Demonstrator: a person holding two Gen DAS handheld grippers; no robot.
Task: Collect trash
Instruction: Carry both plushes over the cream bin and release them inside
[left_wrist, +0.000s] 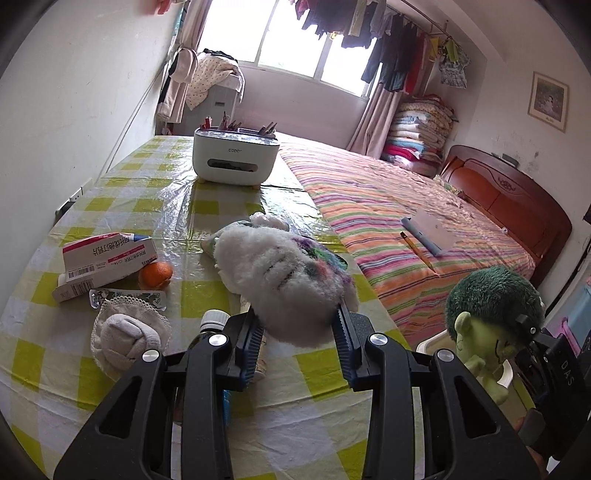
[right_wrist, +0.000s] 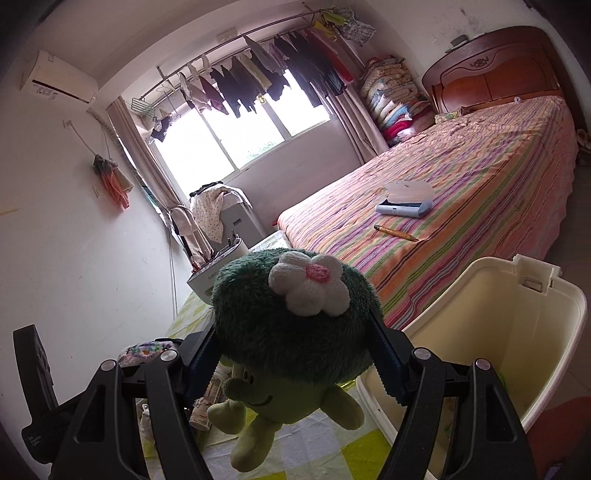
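Fleece, white with smeared colour: a fluffy slipper (left_wrist: 291, 280) pinched between my left tongs (left_wrist: 297, 343), held just above the bench (left_wrist: 332, 373) with its yellow-checked plastic cover. Plush, dark green: a broccoli doll (right_wrist: 291, 325) with a white flower on top, clamped at the head by my right tongs (right_wrist: 295, 350), its legs dangling beside the cream bin (right_wrist: 569, 306), not yet over the opening. Bin interior: mostly bare as far as I can see, only a scrap of green low down by the wall, so I judge the collecting to be at an early stage. Outstanding on the bench: medicine boxes (left_wrist: 107, 258), an orange (left_wrist: 155, 275), a foil wrapper (left_wrist: 127, 298), a rolled sock on a lace doily (left_wrist: 127, 338), a capped bottle (left_wrist: 213, 321) partly hidden under my left tongs. Tissue-box organiser (left_wrist: 234, 155) at the far end, presumably stays. Which of these count as trash I cannot tell; both held items have still to go in
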